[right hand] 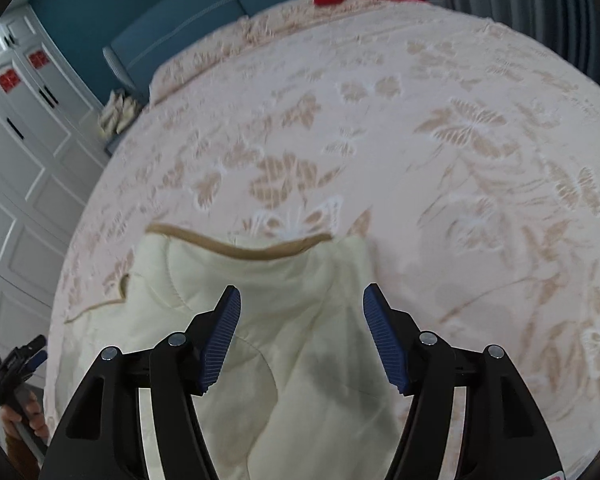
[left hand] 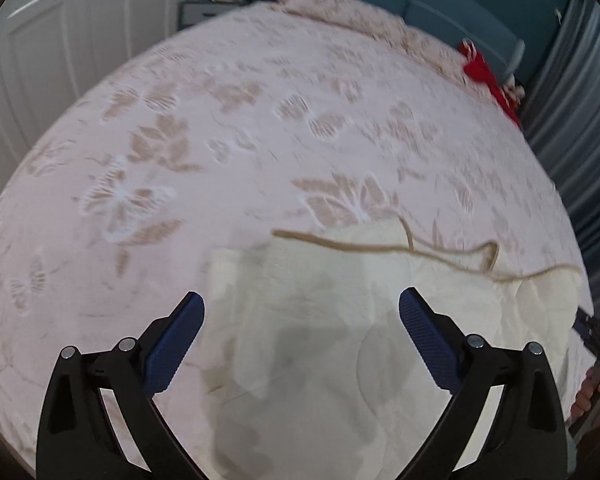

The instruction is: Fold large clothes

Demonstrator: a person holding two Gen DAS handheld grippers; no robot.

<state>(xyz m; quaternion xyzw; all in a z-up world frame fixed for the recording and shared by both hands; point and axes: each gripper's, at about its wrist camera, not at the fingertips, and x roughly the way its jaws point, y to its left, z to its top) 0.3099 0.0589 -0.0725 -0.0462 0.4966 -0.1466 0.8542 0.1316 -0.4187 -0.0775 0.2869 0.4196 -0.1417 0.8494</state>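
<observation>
The cream quilted garment (right hand: 284, 320) lies folded over on the bed (right hand: 460, 160). Both the left gripper (left hand: 302, 308) and right gripper (right hand: 302, 300) have fingers apart, holding nothing. More folds probably remain.

We find no legible text, brand, number or label in either view. The red panels (right hand: 8, 79) on the white wardrobe doors (right hand: 32, 128) carry marks too small and blurred for us to read.
</observation>
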